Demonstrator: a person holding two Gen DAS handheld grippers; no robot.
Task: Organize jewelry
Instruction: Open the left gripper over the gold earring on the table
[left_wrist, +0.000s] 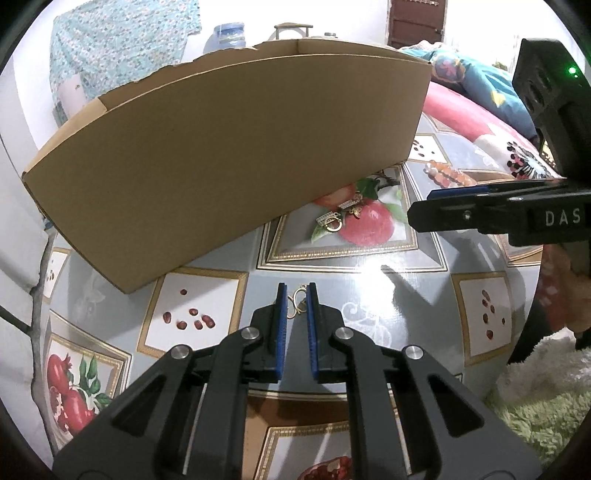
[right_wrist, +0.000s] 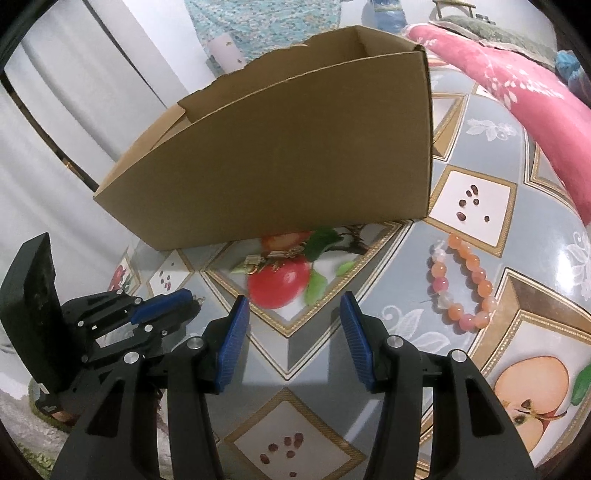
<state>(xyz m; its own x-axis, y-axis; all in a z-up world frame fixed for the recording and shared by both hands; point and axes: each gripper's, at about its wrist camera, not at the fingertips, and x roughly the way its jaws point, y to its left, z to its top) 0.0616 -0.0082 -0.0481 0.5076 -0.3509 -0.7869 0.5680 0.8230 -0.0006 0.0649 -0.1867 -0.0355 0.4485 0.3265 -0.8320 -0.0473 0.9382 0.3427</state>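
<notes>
Glossy patterned cloth, printed with pomegranates, apples and seed squares framed in gold, covered the counter (left_wrist: 373, 273), and behind it lay a pink blanket (right_wrist: 517, 85) and bedding, with a pale shaggy rug at the lower right of the left wrist view. On the counter stood an open cardboard box (left_wrist: 236, 147), its plain brown long side facing both cameras and one top edge torn and ragged. The left claw (left_wrist: 296, 295) was nearly closed, its blue pads pinching a small gold earring (left_wrist: 295, 301) of looping wire, which showed in the narrow gap at the fingertips, just in front of the box's near corner; whether the earring was lifted off the cloth or touching it could not be told. From the right wrist view the same claw appeared at the left, its pads close together with a tiny hook poking out of the tip. The right claw (right_wrist: 293, 306) stood half open with nothing between its pads, hanging over the cloth near a printed red fruit. Right at the foot of the box, on that fruit print, lay a small cluster of gold jewelry (left_wrist: 338, 216), several pieces bunched together, some with pale stones. A bracelet of orange and pink beads (right_wrist: 461, 284) lay in a loop on the cloth to the right of the right claw, well apart from the box.
</notes>
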